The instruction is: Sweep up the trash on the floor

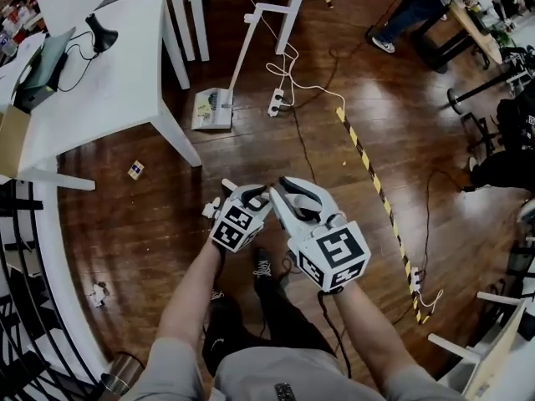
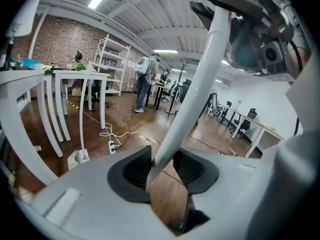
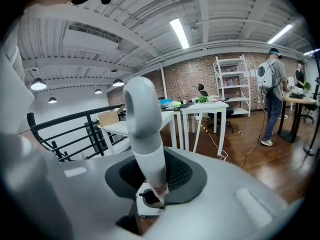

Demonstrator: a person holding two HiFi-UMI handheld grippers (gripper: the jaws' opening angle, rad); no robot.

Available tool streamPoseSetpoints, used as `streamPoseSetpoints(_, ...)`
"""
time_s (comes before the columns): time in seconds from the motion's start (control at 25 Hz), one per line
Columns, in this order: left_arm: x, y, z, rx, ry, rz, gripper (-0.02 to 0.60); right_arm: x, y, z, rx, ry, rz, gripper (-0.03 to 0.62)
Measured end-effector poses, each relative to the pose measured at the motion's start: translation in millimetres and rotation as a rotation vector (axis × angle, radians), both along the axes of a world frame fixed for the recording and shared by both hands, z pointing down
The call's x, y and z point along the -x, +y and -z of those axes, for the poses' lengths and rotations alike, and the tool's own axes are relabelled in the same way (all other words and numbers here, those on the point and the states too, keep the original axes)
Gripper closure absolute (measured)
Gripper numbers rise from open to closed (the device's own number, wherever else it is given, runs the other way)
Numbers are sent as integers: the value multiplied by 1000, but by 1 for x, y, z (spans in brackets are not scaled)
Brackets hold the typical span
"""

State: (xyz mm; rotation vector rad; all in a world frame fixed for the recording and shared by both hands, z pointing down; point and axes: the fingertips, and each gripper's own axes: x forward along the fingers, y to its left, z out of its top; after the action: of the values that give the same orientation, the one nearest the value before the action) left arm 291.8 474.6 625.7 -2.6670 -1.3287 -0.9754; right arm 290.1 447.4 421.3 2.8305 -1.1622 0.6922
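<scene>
My two grippers are held close together over the dark wooden floor [image 1: 167, 224]. My left gripper [image 1: 242, 193] is shut on a white pole-like handle [image 2: 200, 84] that rises from its pads [image 2: 137, 169] toward the right gripper. My right gripper [image 1: 288, 197] is shut on a white handle [image 3: 145, 134] whose rounded end sticks out past its jaws. What hangs below the handle is hidden. Trash lies on the floor to the left: a small yellow and blue box [image 1: 135, 170] and a crumpled white scrap [image 1: 99, 293]. A white long-handled dustpan-like thing [image 1: 211, 109] stands ahead.
A white table [image 1: 109, 82] fills the upper left, and a black railing [image 1: 25, 249] runs along the left edge. A power strip [image 1: 276, 103], white cables and a yellow-black tape strip [image 1: 376, 182] cross the floor ahead. A person [image 1: 410, 7] stands at the far right by desks.
</scene>
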Motion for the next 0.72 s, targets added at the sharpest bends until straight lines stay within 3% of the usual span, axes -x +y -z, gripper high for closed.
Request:
streamPoseSetpoints(0.28, 44, -35, -27, -43, -46, -24, 445, 33, -23, -28, -42, -83, -9, 527)
streamPoseSetpoints(0.72, 104, -181, -32, -111, -100, 147, 446, 89, -165, -33, -76, -126, 178, 523)
